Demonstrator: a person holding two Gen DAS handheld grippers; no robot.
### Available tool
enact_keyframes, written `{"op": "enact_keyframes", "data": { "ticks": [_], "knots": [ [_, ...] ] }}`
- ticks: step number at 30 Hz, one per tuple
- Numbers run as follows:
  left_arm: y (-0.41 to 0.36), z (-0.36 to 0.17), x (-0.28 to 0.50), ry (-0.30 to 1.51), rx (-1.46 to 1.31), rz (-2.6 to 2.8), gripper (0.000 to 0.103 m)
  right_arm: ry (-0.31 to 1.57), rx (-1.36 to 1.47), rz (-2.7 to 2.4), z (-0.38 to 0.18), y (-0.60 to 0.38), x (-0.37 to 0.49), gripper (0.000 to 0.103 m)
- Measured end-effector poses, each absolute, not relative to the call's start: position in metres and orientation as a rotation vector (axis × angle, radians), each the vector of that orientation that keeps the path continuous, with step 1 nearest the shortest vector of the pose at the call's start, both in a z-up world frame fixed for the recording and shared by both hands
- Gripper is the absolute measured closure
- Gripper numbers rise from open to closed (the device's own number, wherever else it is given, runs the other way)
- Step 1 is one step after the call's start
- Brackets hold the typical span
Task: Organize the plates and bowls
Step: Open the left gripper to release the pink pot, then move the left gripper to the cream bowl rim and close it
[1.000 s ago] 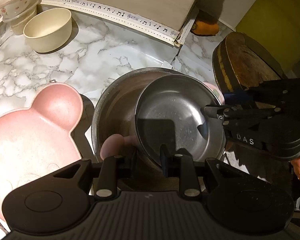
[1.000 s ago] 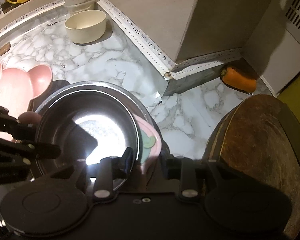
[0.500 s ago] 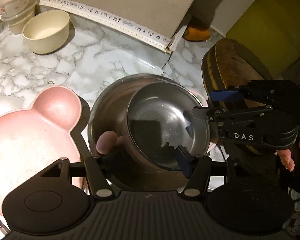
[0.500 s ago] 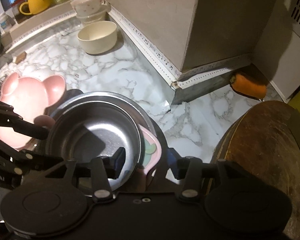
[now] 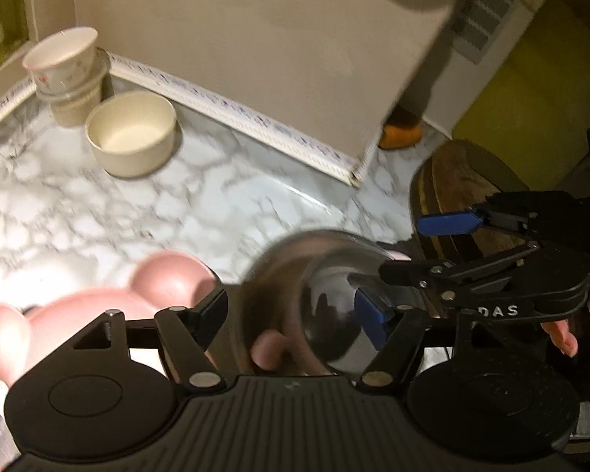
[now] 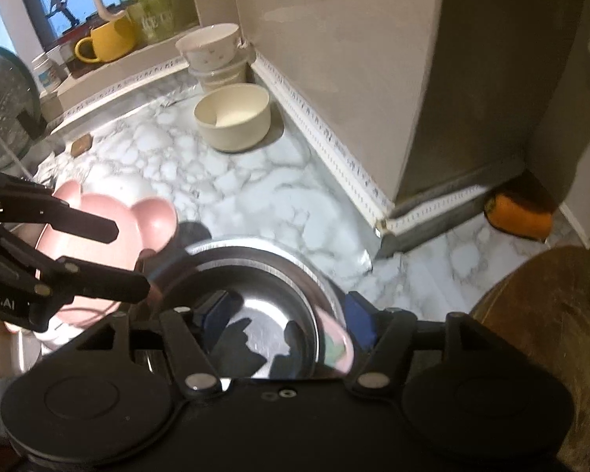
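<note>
two grippers: both spread wide, gripping nothing, which suggests the steel bowls are already set down.
counter: white marble-pattern counter [image 6: 255,196] carries all the dishes.
pink plate: bear-shaped pink plastic plate [image 5: 98,306] lies flat left of the steel bowls, probably next to sort.
steel bowls: smaller stainless steel bowl [image 6: 263,314] sits nested in the larger steel bowl [image 6: 255,246], saving space.
cream bowl: round cream bowl [image 6: 232,116] stands well apart near the wall, beside stacked pale cups [image 6: 212,59].
left gripper [image 5: 295,314]: fingers straddle the nested bowls.
right gripper [image 6: 283,314]: fingers open around the bowl rim.
</note>
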State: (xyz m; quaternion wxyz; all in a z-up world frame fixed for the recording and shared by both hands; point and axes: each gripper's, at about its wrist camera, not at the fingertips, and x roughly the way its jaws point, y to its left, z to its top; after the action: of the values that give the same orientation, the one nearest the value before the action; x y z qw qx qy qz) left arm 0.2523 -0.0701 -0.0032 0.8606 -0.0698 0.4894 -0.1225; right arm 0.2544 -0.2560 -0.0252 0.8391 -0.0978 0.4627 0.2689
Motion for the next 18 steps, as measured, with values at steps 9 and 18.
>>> {"op": "enact_keyframes", "data": {
  "ticks": [9, 18],
  "knots": [
    [-0.015, 0.002, 0.284, 0.944, -0.15, -0.149, 0.027, 0.966, -0.161, 0.519, -0.015, -0.205, 0.296, 0.025],
    [0.03, 0.001, 0.336, 0.874, -0.149, -0.022, 0.025, 0.982, -0.107, 0.45, -0.023, -0.161, 0.346, 0.025]
  ]
}}
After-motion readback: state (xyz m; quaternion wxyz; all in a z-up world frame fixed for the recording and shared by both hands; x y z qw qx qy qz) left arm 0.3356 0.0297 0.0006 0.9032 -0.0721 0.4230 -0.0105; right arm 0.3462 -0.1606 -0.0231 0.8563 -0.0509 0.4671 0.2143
